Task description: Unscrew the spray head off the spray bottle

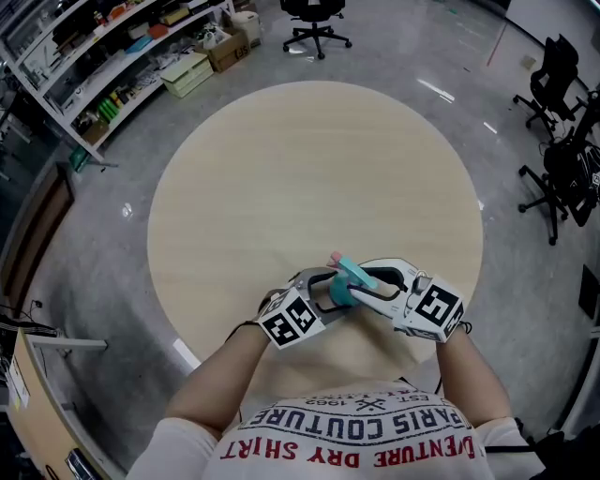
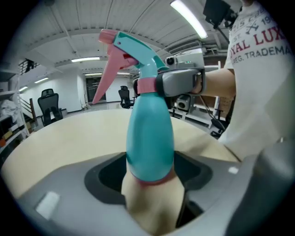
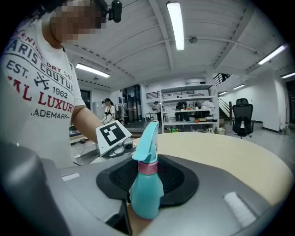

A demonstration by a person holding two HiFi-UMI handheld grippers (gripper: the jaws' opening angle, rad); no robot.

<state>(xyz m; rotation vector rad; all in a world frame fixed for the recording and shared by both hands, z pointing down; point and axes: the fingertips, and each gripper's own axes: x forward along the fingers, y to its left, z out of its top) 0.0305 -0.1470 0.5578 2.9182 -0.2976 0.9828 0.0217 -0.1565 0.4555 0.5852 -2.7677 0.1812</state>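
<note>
**A:** Spray bottle [image 2: 150, 133]: where is it, going by the table [image 1: 309, 169]?

**B:** Over the table's near edge, on the side where the person stands, with a gripper on either side of it. I can't tell from any view whether its base touches the tabletop.

**A:** How does it sit?

**B:** Close to upright in both gripper views. The teal spray head [image 2: 133, 53] is on top, and the pink trigger [image 2: 108, 73] points toward the table's centre.

**A:** What is the left gripper [image 1: 323, 292] doing?

**B:** Its jaws stand wide and press on the bottle's teal body low down, just above the pink ring at the base.

**A:** And the right gripper [image 1: 370, 286]?

**B:** Its jaws are set narrower. They are closed on the spray head at the pink collar [image 2: 146, 85], where the head meets the body. In the left gripper view a grey jaw lies flat against that collar.

**A:** Is the head off yet?

**B:** No. It sits on the neck with the collar flush against the body.

**A:** Is there anything else near the table?

**B:** The left gripper's marker cube [image 3: 112, 133] shows over the near edge, just beside the bottle. An office chair [image 1: 317, 23] and shelves [image 1: 112, 56] stand on the floor beyond the far edge, well apart from the bottle.
</note>
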